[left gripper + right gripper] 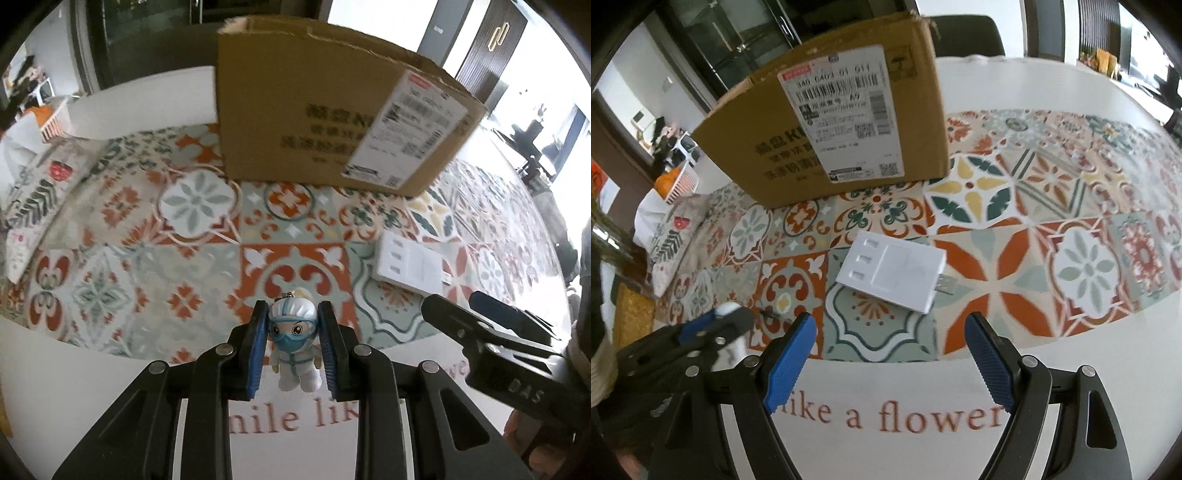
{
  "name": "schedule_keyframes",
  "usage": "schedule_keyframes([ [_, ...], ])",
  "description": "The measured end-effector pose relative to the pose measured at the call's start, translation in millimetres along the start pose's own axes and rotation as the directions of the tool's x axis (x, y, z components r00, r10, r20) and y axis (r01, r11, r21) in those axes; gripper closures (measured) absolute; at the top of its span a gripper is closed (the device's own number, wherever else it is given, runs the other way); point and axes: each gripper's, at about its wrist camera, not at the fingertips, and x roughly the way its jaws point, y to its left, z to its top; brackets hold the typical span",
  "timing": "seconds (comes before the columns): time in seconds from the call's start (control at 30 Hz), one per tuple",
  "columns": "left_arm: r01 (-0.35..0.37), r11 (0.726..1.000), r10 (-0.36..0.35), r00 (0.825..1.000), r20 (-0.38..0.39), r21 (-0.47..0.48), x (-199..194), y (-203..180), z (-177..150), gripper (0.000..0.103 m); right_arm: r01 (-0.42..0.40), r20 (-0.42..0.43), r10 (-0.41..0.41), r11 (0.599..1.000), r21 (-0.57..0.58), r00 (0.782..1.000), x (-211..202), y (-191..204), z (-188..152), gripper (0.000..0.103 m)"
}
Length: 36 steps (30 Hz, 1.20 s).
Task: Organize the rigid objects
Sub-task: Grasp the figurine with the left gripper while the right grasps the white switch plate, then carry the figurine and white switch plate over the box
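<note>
**Figurine in hand, adapter next, box waiting**

Nearest the left wrist camera, the left gripper [293,347] has its jaws closed narrowly on a small figurine [294,345] in a white suit, goggles and blue mask, pinched at the head and shoulders and hanging clear of the desk [74,387]. It looks like hard, light plastic: stiff enough to take the squeeze, but smooth and rounded, so it could swivel or slip if the hold loosens. A short chain at its top is barely visible.

The right gripper [890,354] hovers with jaws wide and nothing between them. Just beyond it, a white plug adapter [892,275] lies flat on the patterned mat [1071,258], prongs pointing right. Rigid, light and slick-faced, it is probably best taken across its two long flat sides, away from the prongs.

Farthest back stands an open cardboard box [849,122] on the mat, likely the destination. Its inside cannot be seen from either camera, and its printed text is too blurred to read. The lettering on the desk is cut off by the grippers.
</note>
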Motion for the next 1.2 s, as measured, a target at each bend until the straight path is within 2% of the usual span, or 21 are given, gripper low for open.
schedule_keyframes([
  [0.27, -0.042, 0.999, 0.043, 0.998, 0.035, -0.022, 4, 16, 13, 0.076, 0.034, -0.039, -0.033, 0.999, 0.039, 0.999, 28, 10, 11, 0.02],
  [0.57, -0.063, 0.998, 0.063, 0.998, 0.03, -0.02, 15, 28, 19, 0.076, 0.085, -0.078, -0.082, 0.996, 0.035, 0.994, 53, 17, 23, 0.02],
  [0.83, -0.079, 0.997, 0.079, 0.997, 0.022, -0.018, 23, 33, 21, 0.076, 0.133, -0.071, -0.135, 0.991, -0.029, 0.988, 71, 28, 35, 0.021],
  [0.9, -0.079, 0.997, 0.079, 0.997, 0.019, -0.017, 24, 33, 20, 0.076, 0.145, -0.064, -0.148, 0.988, -0.048, 0.987, 72, 30, 36, 0.025],
  [1.2, -0.08, 0.997, 0.081, 0.996, 0.022, -0.009, 23, 30, 19, 0.076, 0.122, -0.029, -0.124, 0.99, -0.073, 0.992, 64, 31, 32, 0.026],
])
